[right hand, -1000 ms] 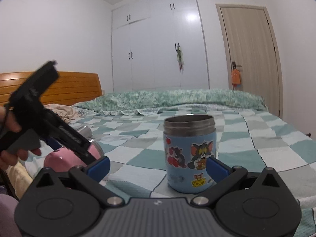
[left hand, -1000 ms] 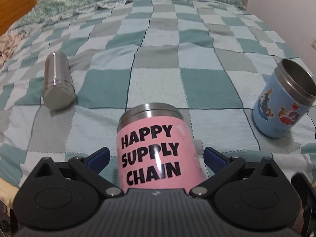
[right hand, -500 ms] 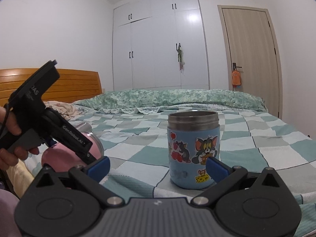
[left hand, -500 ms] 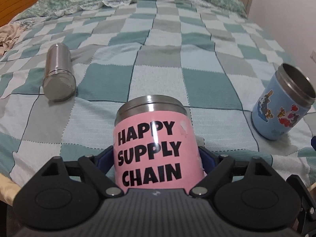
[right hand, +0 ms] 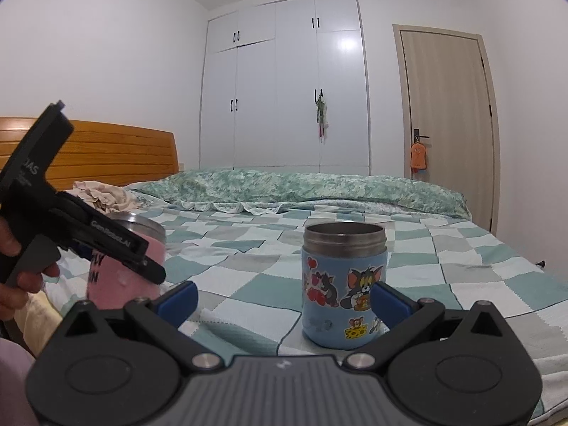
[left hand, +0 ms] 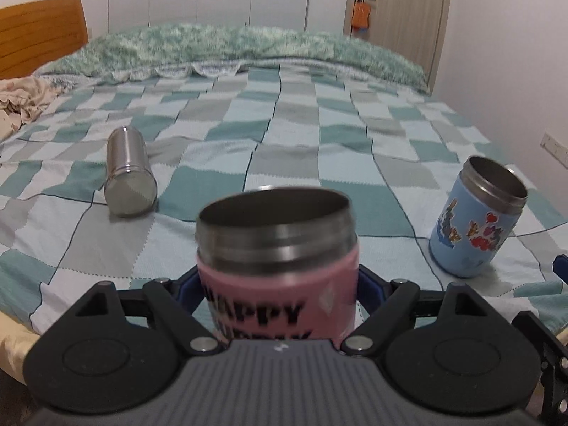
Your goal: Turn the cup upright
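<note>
Pink steel-rimmed cup (left hand: 280,269) with black lettering, mouth up, near upright, at bed's near edge

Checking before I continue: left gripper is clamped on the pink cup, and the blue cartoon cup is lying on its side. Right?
Not quite. The blue cartoon cup stands upright, mouth up, in the right wrist view. The left gripper is clamped on the pink cup, as you said.

The left gripper (left hand: 277,285) is clamped on the pink cup (left hand: 280,284) — its blue pads (left hand: 369,289) press both sides of the body, the rim up. From the right wrist view its black frame slants down, held by the person's left hand (right hand: 21,277). The right gripper (right hand: 284,298) stands spread wide, level — its blue pads (right hand: 179,300) touch nothing.
</note>
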The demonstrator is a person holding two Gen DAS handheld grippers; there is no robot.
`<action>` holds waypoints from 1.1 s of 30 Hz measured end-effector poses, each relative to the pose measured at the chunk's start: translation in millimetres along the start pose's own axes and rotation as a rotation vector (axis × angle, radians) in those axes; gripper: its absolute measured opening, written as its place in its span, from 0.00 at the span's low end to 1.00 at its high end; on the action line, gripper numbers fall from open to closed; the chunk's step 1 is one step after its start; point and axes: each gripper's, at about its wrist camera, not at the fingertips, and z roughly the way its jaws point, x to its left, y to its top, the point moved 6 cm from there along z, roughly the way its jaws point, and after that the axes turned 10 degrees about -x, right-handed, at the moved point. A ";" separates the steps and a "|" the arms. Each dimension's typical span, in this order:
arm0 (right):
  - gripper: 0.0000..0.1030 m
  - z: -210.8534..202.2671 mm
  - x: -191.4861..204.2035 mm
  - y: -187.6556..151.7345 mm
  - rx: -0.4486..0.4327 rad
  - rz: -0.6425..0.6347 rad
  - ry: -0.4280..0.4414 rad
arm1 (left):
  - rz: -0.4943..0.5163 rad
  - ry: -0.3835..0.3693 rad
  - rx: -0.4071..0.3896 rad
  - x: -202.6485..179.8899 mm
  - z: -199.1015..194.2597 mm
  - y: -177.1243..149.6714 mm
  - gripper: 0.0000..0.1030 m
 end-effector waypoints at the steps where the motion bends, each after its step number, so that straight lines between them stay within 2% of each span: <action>1: 1.00 -1.1 -0.2 0.6 -0.002 -0.001 -0.002 | 0.001 0.001 -0.012 0.9 -1.9 -0.7 0.83; 5: 1.00 -3.9 -2.6 2.2 -0.006 0.001 -0.009 | 0.000 -0.002 -0.076 0.1 -11.5 1.4 0.83; 9: 1.00 -6.7 -4.7 3.8 -0.013 0.004 -0.016 | 0.023 -0.024 -0.172 -7.2 -25.5 19.3 0.83; 15: 1.00 -9.6 -9.5 5.2 -0.031 0.017 -0.045 | 0.068 -0.059 -0.296 -40.6 -27.1 50.0 0.83; 21: 1.00 -13.4 -20.4 5.9 -0.046 0.037 -0.106 | 0.081 -0.093 -0.263 -75.9 10.1 42.9 0.83; 27: 1.00 -16.5 -34.1 3.2 -0.038 0.053 -0.158 | 0.142 -0.099 -0.180 -89.8 65.9 1.3 0.83; 28: 1.00 -16.7 -35.6 3.1 -0.039 0.055 -0.161 | 0.147 -0.107 -0.230 -89.0 65.1 -2.6 0.83; 29: 1.00 -17.3 -37.0 3.1 -0.040 0.058 -0.162 | 0.159 -0.116 -0.242 -89.1 64.8 -3.5 0.83; 33: 1.00 -17.6 -38.8 2.8 -0.040 0.056 -0.162 | 0.147 -0.117 -0.224 -87.1 65.4 -1.7 0.83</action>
